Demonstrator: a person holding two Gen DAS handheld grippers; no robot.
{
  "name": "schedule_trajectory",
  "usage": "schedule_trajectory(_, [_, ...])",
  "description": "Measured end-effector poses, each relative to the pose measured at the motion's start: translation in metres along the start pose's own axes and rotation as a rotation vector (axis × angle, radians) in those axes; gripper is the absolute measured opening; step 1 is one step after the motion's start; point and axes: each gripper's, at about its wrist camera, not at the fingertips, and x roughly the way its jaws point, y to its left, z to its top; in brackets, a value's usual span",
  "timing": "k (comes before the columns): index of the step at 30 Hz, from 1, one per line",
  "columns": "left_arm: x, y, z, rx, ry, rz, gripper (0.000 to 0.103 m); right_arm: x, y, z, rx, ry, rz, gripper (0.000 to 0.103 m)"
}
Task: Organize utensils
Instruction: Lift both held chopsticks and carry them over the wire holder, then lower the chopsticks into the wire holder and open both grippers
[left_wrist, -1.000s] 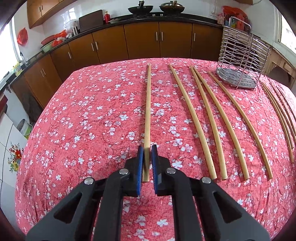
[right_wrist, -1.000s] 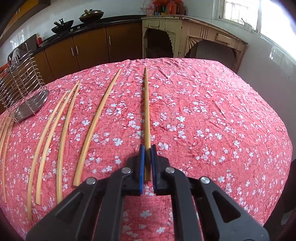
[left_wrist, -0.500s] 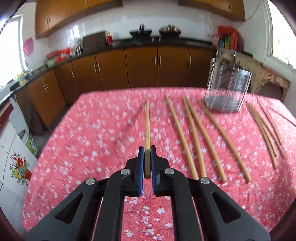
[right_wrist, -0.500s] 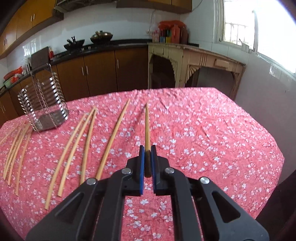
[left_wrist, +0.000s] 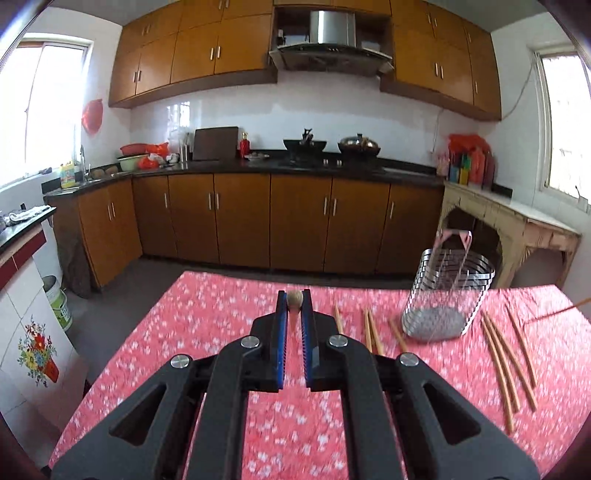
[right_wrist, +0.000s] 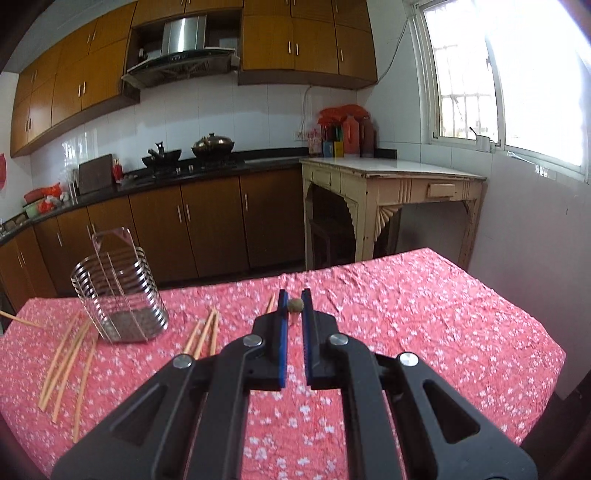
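Left gripper (left_wrist: 294, 301) pinching chopstick (left_wrist: 294, 297) end-on, right gripper (right_wrist: 294, 302) likewise — wire holder (left_wrist: 445, 295) beyond

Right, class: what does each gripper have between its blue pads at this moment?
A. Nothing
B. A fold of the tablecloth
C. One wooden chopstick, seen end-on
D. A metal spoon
C: a round wooden chopstick end sits pinched in the left gripper, and another in the right gripper.

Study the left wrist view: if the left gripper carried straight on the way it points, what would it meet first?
Probably the far part of the red tablecloth; the left gripper, shut on a chopstick, points slightly downward. The wire holder stands off to the right.
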Motion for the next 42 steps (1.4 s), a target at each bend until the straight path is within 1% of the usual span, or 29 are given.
schedule_trajectory(4, [0.001,-0.002,0.02,-0.006,-0.042,0.016,0.007,0.0,-0.004,0.02,0.031,-0.021,0.031,0.008])
schedule_trajectory(8, [-0.007,-0.004,0.037,-0.014,-0.083,0.024,0.007,-0.007,-0.004,0.043,0.039,-0.056,0.054,0.008])
schedule_trajectory(16, [-0.024,-0.012,0.058,-0.003,-0.132,0.005,0.007,-0.033,0.009,0.079,0.022,-0.111,0.111,0.008])
schedule_trajectory(22, [-0.031,-0.026,0.079,0.0,-0.169,-0.037,0.007,-0.055,0.025,0.119,0.026,-0.168,0.199,0.008])
schedule_trajectory(24, [-0.033,-0.034,0.092,-0.003,-0.192,-0.058,0.007,-0.063,0.036,0.134,0.024,-0.195,0.238,0.008])
schedule_trajectory(28, [-0.034,-0.054,0.122,-0.042,-0.228,-0.123,0.007,-0.069,0.066,0.16,-0.002,-0.221,0.311,0.008])
schedule_trajectory(30, [-0.033,-0.065,0.138,-0.063,-0.259,-0.151,0.007,-0.066,0.084,0.171,-0.022,-0.22,0.343,0.008])
schedule_trajectory(33, [-0.026,-0.086,0.158,-0.073,-0.297,-0.175,0.007,-0.058,0.11,0.181,-0.061,-0.211,0.366,0.008])
schedule_trajectory(35, [-0.014,-0.1,0.163,-0.084,-0.292,-0.193,0.007,-0.046,0.125,0.184,-0.071,-0.177,0.396,0.008])
schedule_trajectory(38, [0.004,-0.114,0.162,-0.098,-0.273,-0.218,0.007,-0.027,0.139,0.184,-0.072,-0.123,0.432,0.008])
schedule_trajectory(40, [0.018,-0.12,0.159,-0.105,-0.259,-0.227,0.007,-0.014,0.147,0.18,-0.081,-0.091,0.439,0.008])
schedule_trajectory(42, [0.034,-0.128,0.154,-0.099,-0.242,-0.213,0.007,-0.001,0.154,0.173,-0.097,-0.067,0.435,0.008])
